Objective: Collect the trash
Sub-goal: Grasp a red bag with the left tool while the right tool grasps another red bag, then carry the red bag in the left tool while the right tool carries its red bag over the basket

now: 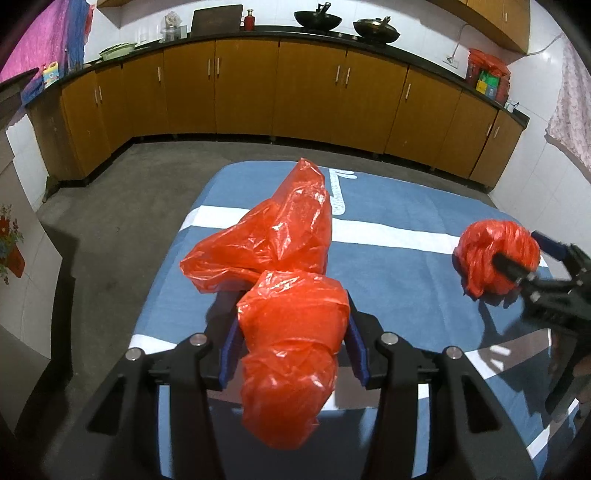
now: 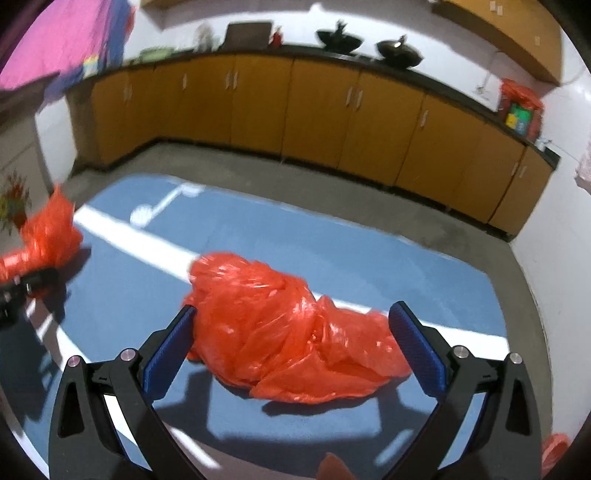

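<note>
In the left wrist view my left gripper [image 1: 293, 328] is shut on a long red plastic bag [image 1: 291, 236], pinched between the blue pads. The bag's loose front part lies crumpled on the blue mat [image 1: 399, 295]. To the right sits a second red bag, balled up [image 1: 491, 251], with my right gripper [image 1: 519, 247] straddling it. In the right wrist view that balled bag [image 2: 288, 332] lies on the mat between the wide-spread fingers of my right gripper [image 2: 293, 310], which is open. The left pad [image 2: 170, 343] is right against the plastic. At the left edge the left gripper [image 2: 22, 284] shows with its bag [image 2: 48, 236].
The blue mat [image 2: 295, 243] has white lines and is ringed by grey concrete floor [image 1: 122, 206]. Yellow cabinets [image 1: 303, 92] under a dark counter with woks [image 1: 317, 18] line the far wall. Another red scrap [image 2: 554, 450] shows at the lower right edge.
</note>
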Tool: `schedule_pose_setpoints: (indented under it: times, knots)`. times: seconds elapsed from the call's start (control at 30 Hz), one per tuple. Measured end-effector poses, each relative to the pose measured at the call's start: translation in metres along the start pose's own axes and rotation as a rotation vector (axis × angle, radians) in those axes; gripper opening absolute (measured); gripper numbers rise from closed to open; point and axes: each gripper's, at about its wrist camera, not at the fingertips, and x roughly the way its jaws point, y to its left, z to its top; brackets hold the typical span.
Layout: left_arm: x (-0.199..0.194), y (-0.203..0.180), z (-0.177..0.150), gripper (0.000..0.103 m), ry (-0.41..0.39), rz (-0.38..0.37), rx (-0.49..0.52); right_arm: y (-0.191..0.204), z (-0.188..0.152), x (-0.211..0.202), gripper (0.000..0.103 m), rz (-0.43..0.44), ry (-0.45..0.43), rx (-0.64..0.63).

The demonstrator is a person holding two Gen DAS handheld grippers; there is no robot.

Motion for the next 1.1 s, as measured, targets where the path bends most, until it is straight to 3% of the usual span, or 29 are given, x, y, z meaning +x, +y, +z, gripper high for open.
schedule_pose_setpoints:
  times: [0.03,0.13,0.3,0.73,1.1]
  knots:
    - [0.001,0.0,0.0,0.048,0.0,-0.002,0.0,0.0,-0.004,0.001,0.085,0.005,0.015,-0.002]
    - [0.002,-0.001,-0.001,0.048,0.004,-0.006,0.004,-0.002,-0.01,-0.001,0.066,0.028,0.041,0.013]
    - [0.0,-0.006,-0.003,0.048,0.003,-0.024,0.012,-0.005,-0.02,-0.013,0.051,0.018,0.047,0.042]
    - [-0.03,-0.045,-0.021,0.048,0.0,-0.112,0.087,-0.025,-0.065,-0.075,0.048,-0.012,0.038,0.163]
    - [-0.07,-0.1,-0.044,0.048,-0.017,-0.196,0.183,-0.071,-0.115,-0.158,0.048,-0.146,0.003,0.279]
